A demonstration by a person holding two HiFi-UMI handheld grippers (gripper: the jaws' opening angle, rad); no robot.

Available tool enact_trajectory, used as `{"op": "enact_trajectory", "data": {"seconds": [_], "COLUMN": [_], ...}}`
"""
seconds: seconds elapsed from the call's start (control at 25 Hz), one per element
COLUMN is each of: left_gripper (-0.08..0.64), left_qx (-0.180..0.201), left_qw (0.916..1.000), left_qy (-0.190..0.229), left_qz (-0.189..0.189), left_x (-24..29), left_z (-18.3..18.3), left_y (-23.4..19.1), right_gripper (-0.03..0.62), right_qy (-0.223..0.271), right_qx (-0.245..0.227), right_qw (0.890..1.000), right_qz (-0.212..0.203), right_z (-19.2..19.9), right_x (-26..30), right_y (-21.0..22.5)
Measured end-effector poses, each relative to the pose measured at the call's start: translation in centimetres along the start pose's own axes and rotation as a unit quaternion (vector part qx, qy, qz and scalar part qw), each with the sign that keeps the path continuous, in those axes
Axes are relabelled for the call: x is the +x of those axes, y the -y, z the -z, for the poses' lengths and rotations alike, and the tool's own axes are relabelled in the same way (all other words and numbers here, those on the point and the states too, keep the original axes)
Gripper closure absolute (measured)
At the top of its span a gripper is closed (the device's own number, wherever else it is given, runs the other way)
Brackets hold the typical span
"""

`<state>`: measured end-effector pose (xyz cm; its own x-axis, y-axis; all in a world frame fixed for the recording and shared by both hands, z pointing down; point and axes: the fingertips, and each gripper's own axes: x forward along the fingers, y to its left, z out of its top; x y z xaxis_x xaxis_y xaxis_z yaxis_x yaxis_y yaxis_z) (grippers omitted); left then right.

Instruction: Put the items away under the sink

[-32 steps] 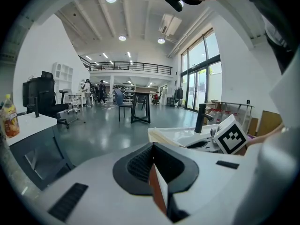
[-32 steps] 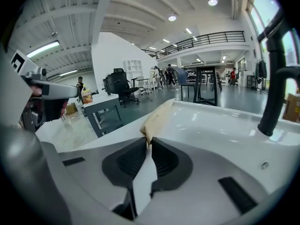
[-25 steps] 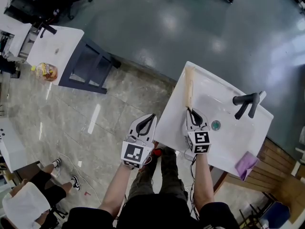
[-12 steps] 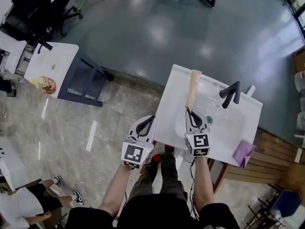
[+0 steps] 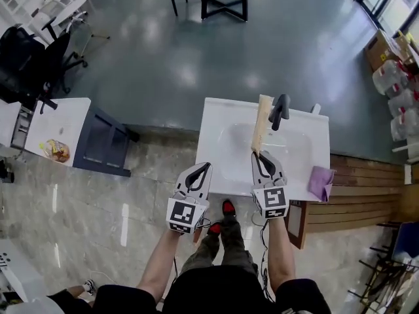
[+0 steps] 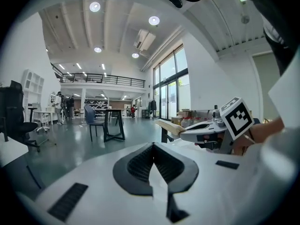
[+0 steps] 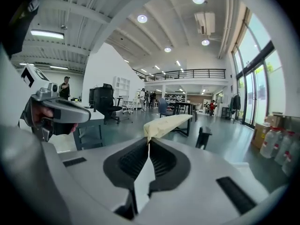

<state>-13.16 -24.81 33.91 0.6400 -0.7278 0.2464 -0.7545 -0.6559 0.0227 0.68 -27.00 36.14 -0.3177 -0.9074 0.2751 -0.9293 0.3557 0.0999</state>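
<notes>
My right gripper [image 5: 257, 154] is shut on the near end of a long cream-coloured pack [image 5: 262, 120]. The pack sticks out level over the white sink [image 5: 219, 120], towards the black faucet [image 5: 280, 110]. In the right gripper view the pack [image 7: 168, 122] is pinched at the tips of the right gripper [image 7: 148, 143]. My left gripper [image 5: 208, 165] hangs left of the sink's front corner, shut with nothing in it. In the left gripper view the left gripper [image 6: 153, 146] has its jaws together, and the pack [image 6: 168, 125] shows at the right.
A purple cloth [image 5: 320, 182] lies on the sink's right front corner. A white table [image 5: 65, 126] with a snack bag [image 5: 55, 150] stands to the left, beside a dark stand [image 5: 105, 142]. Water bottles [image 5: 393, 77] stand at the far right. Wooden boards [image 5: 366, 188] lie right of the sink.
Both grippers have risen. The pack has come up off the sink's left rim in the right gripper and now points towards the faucet. The left gripper stays shut and empty.
</notes>
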Motion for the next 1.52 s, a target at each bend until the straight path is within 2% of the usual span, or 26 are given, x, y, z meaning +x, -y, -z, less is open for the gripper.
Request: {"op": "enact_trajectory", "data": {"seconds": [0.2, 0.48, 0.68, 0.92, 1.2, 1.52], "left_gripper": [0.554, 0.554, 0.554, 0.554, 0.554, 0.554], "left_qx": [0.014, 0.029, 0.031, 0.034, 0.034, 0.025], "left_qw": [0.9988, 0.9934, 0.9883, 0.9835, 0.9819, 0.9883], "left_qy": [0.021, 0.045, 0.051, 0.048, 0.034, 0.014], "left_qz": [0.042, 0.101, 0.141, 0.171, 0.183, 0.15], "left_x": [-0.6, -1.5, -2.1, -3.0, -3.6, -5.0], "left_z": [-2.0, -3.5, -3.8, -2.8, -1.2, 2.3], "left_y": [3.0, 8.0, 11.5, 14.3, 17.8, 20.4], "right_gripper": [0.557, 0.557, 0.557, 0.557, 0.557, 0.557], "right_qy": [0.014, 0.019, 0.011, -0.002, -0.01, -0.019], "right_qx": [-0.01, -0.017, -0.013, -0.006, 0.006, 0.014], "right_qw": [0.999, 0.993, 0.987, 0.982, 0.981, 0.988], "right_qz": [0.05, 0.119, 0.161, 0.19, 0.194, 0.154], "right_z": [-1.9, -2.5, -1.3, 1.0, 3.6, 7.7], "right_x": [-5.1, -13.1, -17.9, -21.7, -25.0, -27.4], "right_y": [1.1, 2.2, 2.9, 2.4, 2.2, 0.7]}}
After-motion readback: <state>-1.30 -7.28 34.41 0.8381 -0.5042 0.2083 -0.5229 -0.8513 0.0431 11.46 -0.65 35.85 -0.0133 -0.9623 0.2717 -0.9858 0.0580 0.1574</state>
